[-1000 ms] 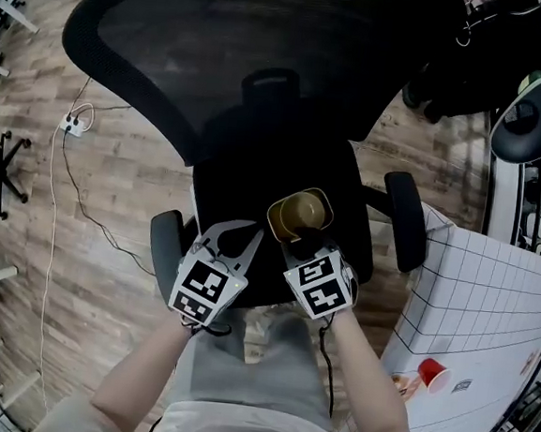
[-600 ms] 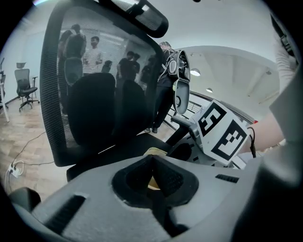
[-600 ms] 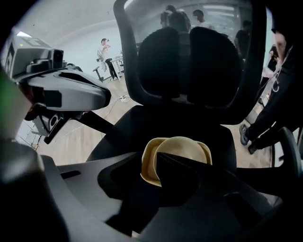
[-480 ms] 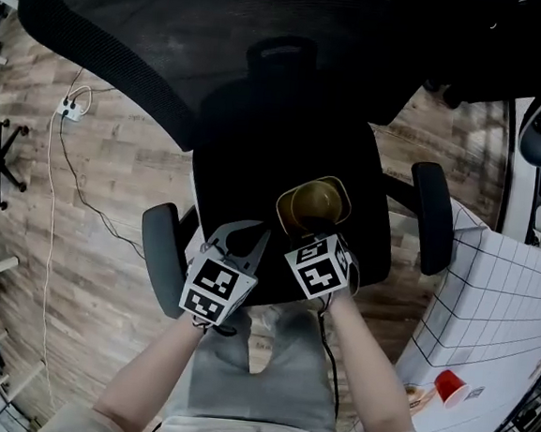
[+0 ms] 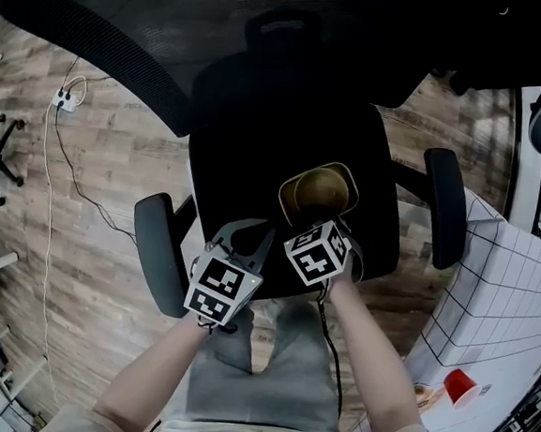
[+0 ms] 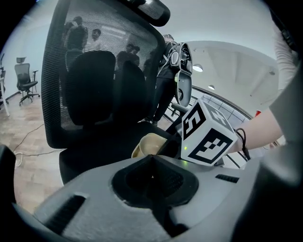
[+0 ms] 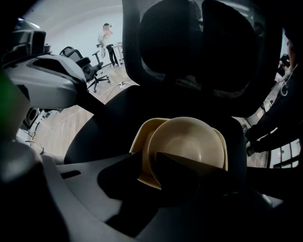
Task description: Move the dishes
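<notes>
What I can't settle first: whether the dishes (image 5: 322, 189) rest on the chair seat (image 5: 248, 152) or hang just over it. From the head view they sit over the seat's front right part, and the black padding swallows any shadow or gap beneath them. They are two pale cream pieces nested together. The upper bowl (image 7: 189, 142) is round, smooth and plain inside, and it covers nearly all of the lower dish (image 7: 142, 142), of which only a squarer rim shows on the left. Their near edge is lost behind the right tongs (image 7: 151, 165), which are clamped on that rim, one jaw lying inside the bowl and the other outside under the stack. In the left gripper view, the right gripper's marker cube (image 6: 206, 134) cuts off half of the dishes (image 6: 147, 144).

The left tongs (image 6: 151, 158) are pinched together with nothing in them. In the head view they (image 5: 258, 228) point at the seat's front edge, just beside the right tongs (image 5: 312, 223).

The mesh backrest (image 5: 128, 19) runs out of frame at the top. The white gridded bench (image 5: 499, 296) is cut off at the right edge; a red cup (image 5: 460, 387) lies on it, with something beside it too small to name. A power strip (image 5: 64, 98) and its cable lie on the wood floor (image 5: 94, 186)
</notes>
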Motion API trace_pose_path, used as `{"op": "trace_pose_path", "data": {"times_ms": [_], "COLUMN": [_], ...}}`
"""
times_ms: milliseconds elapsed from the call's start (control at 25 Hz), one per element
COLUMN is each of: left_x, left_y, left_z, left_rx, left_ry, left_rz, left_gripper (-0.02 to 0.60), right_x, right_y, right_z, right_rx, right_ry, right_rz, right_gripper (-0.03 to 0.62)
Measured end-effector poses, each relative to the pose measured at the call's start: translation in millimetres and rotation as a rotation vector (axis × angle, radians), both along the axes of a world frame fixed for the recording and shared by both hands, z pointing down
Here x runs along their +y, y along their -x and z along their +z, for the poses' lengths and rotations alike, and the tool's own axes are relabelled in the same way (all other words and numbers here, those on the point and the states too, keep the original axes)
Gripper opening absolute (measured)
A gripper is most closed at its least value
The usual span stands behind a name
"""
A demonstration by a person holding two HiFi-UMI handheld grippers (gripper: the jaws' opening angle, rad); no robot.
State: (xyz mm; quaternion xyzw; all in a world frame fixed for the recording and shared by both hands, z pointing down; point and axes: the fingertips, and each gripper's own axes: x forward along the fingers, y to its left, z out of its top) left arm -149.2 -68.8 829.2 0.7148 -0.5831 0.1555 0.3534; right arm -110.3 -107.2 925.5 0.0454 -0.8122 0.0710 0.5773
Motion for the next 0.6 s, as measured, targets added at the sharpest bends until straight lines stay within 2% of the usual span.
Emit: {"op": "trace_pose_path", "data": {"times_ms": [120, 320, 600], "left_x": [2.7, 5.3, 6.5], "left_y": [-0.5, -1.9, -4.2], "left_z": [2.3, -3.5, -28.7], "left_rx": [0.014, 0.018, 0.007], "left_ry": [0.005, 0.001, -0.017], "left_rz": [-0.017, -0.034, -0.031], "left_gripper": [0.014, 0.014, 0.014], "right_x": [-2.6, -6.3, -16.2], "right_y": [-1.4, -3.6, 3.3], "right_z": [3.9, -1.1, -51.9], "right_rx": [0.022, 0.035, -0.074], "right_ry": [-0.03, -0.072, -0.12], "right_rz": [0.0, -0.002, 0.045], "right_gripper": [0.07, 0.052, 0.029]}}
